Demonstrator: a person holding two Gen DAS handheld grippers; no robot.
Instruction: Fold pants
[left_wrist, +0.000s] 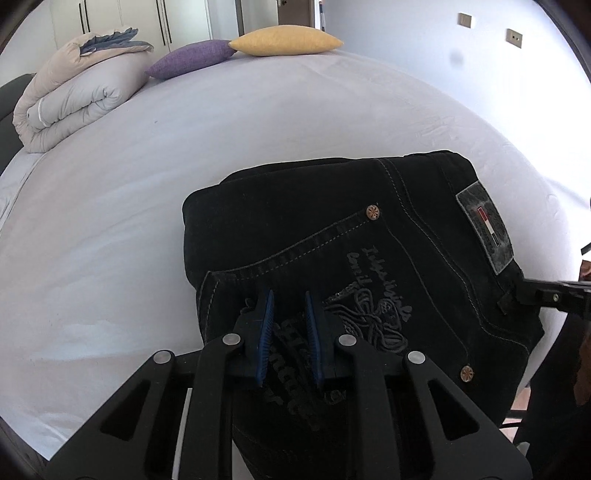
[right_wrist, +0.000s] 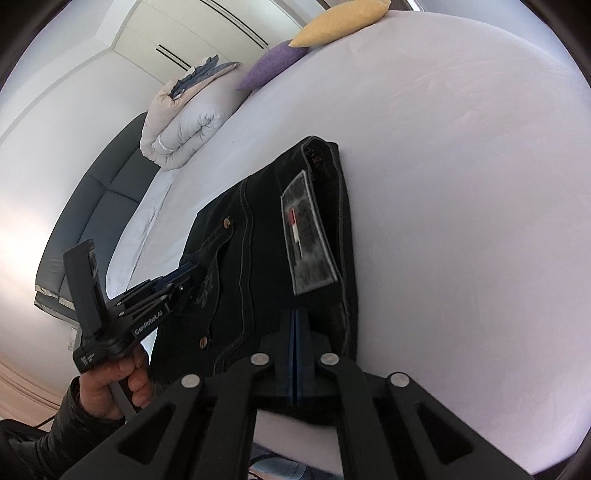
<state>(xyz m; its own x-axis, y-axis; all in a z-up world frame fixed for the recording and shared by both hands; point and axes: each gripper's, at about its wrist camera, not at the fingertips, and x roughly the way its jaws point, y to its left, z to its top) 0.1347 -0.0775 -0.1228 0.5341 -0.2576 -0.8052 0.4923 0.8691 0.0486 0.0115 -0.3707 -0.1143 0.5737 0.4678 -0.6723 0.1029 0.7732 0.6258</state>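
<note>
Left gripper (left_wrist: 289, 314), fingers narrowly parted, hovers over the folded black denim pants (left_wrist: 332, 236) just ahead on the white bed (left_wrist: 110, 221); right gripper (right_wrist: 297, 325) pinches their waistband edge, so releasing seems next.

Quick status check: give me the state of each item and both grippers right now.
Black jeans: folded into a compact stack on the bed.
Left gripper: open, over the back pocket.
Right gripper: shut at the waistband edge.
Duvet: rolled up.
Purple pillow, yellow pillow: lying flat.
</note>
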